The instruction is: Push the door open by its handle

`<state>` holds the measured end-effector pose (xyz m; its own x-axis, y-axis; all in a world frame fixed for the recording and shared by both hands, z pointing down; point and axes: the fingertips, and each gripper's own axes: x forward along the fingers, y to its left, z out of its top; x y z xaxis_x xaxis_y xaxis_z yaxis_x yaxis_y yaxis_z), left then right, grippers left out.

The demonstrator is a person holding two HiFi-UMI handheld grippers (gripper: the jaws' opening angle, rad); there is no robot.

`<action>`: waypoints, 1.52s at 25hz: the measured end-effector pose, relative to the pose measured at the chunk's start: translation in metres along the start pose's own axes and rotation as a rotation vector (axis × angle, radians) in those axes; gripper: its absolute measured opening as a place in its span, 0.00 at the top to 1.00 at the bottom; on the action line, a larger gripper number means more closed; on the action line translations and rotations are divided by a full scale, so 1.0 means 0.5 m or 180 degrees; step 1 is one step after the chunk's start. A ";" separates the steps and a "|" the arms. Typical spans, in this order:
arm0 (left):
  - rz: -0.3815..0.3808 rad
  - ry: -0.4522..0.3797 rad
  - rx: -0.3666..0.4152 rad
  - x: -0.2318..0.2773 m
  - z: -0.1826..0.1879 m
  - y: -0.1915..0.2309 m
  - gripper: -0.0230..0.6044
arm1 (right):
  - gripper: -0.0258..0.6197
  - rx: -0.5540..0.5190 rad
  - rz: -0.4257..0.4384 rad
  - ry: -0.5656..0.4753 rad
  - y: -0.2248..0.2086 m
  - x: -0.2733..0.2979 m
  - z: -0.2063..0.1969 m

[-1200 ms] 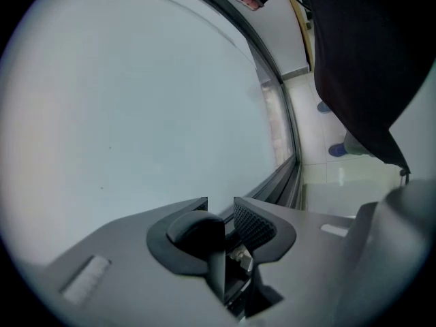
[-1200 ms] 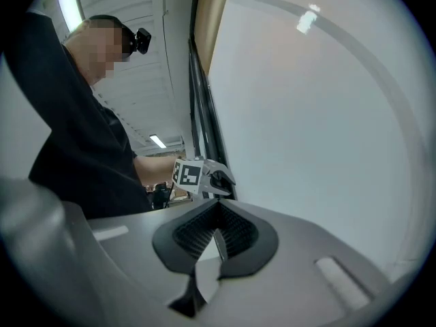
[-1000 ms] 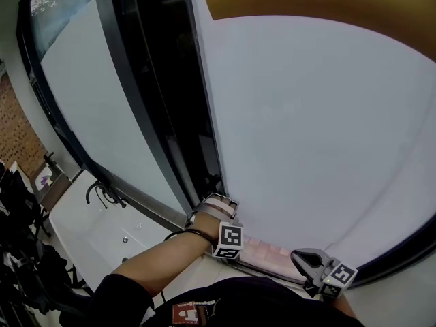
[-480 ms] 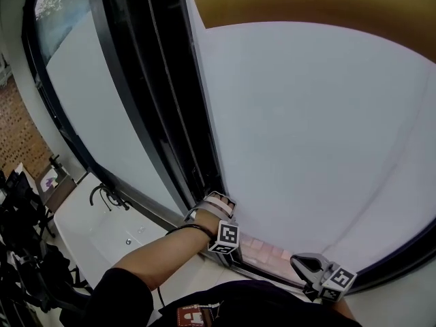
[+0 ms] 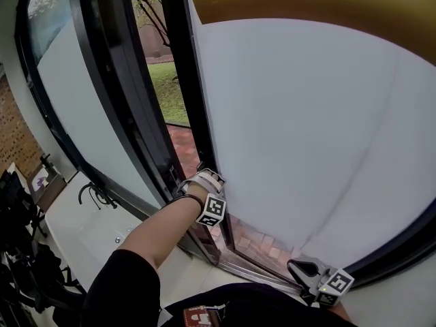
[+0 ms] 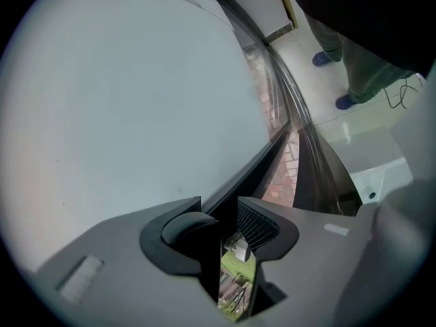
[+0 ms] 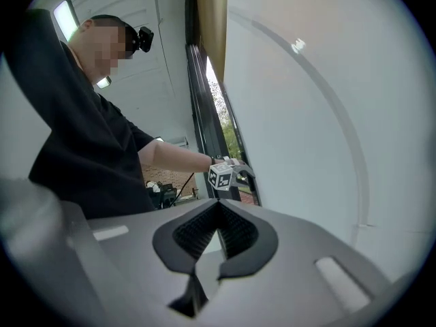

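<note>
1. Left gripper [image 5: 203, 178]: the jaws are apart and have just been opening. The ribbed pad [image 6: 257, 223] of one finger shows bare and presses on nothing.
2. Between those jaws, the door's black edge frame [image 6: 253, 163] runs in from ahead and down into the gap. A small silvery fitting [image 6: 238, 245] also sits in the gap. Cannot tell whether it belongs to the handle, and no handle can be made out elsewhere.
3. Past the tips, green grass shows through the same gap.
4. Behind the tips sit the marker cube [image 5: 212, 210] and then the person's forearm [image 5: 153, 234], reaching in from lower left.
5. The door [image 5: 306, 128] is a frosted white panel spreading away on the left gripper's right side. It stands ajar.
6. On the left gripper's other side is the opening, with grass [image 5: 163, 87] far out and brick paving [image 5: 187, 148] nearer. Beyond that stands a fixed frosted pane [image 5: 88, 101] in a black frame.
7. Further off on that side, low down, are a white basin [image 5: 82, 234] and a black tap [image 5: 92, 193].
8. Right gripper [image 5: 297, 268]: the jaws are together at the tips with nothing between them. It sits low by the person's body, well apart from the left gripper.
9. The door panel runs along the right gripper's right side. Ahead of its tips, the left gripper shows at the door's edge.
</note>
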<state>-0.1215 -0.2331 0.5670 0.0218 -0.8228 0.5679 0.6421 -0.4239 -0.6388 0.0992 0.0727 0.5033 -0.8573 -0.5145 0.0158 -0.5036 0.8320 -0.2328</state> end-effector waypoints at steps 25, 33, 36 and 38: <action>0.0644 -0.0869 0.0482 0.364 0.106 0.364 0.73 | 0.96 -0.0159 -0.0677 0.0107 -0.277 0.162 0.065; 0.0933 -0.1201 0.0653 0.421 0.176 0.529 0.78 | 0.96 -0.0312 -0.0842 0.0178 -0.430 0.099 0.116; 0.0958 -0.1282 0.0627 0.447 0.194 0.582 0.78 | 0.96 -0.0358 -0.0965 0.0160 -0.500 0.084 0.136; 0.0957 -0.1318 0.0646 0.458 0.191 0.596 0.78 | 0.96 -0.0330 -0.1053 0.0115 -0.513 0.083 0.146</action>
<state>0.1481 -0.5117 0.5561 0.5004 -0.6612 0.5590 0.6952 -0.0780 -0.7146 0.2008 -0.1773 0.4928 -0.6481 -0.7538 0.1087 -0.7615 0.6389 -0.1094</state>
